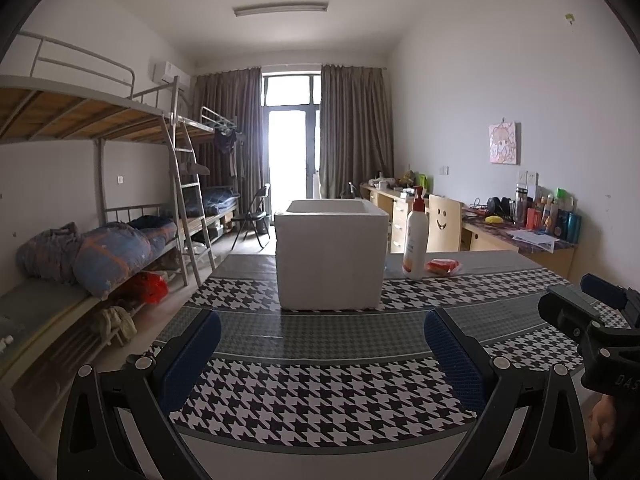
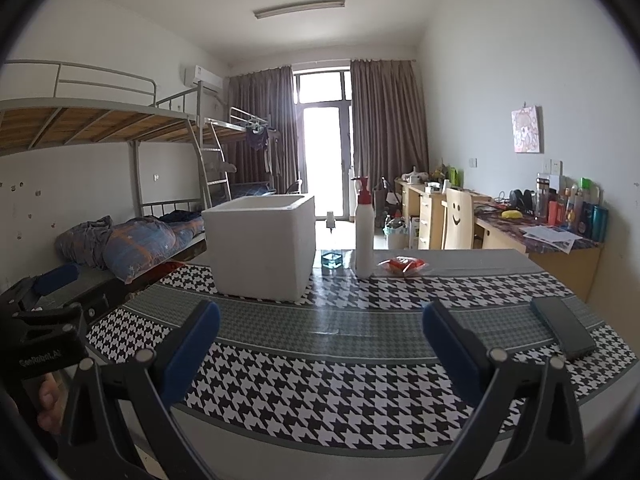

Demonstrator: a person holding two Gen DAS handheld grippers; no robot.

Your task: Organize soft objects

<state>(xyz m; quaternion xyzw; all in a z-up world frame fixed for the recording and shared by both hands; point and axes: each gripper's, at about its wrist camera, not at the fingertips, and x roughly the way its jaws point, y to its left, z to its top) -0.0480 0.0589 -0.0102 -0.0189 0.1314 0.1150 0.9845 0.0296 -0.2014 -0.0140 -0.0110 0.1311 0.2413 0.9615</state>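
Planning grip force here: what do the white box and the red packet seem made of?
White box: likely foam, with thick matte walls and softly rounded edges. Red packet: seemingly something red in clear glossy plastic wrap, shown by its shiny crinkled edges; the contents are unclear.

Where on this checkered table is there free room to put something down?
The near stretch between the white foam box and the dark flat case lies bare. It is crowded at the far edge, around the pump bottle, red packet and small glass bottle.

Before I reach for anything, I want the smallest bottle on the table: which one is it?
The clear glass bottle with blue liquid, standing between the white foam box and the tall white pump bottle, which towers over it.
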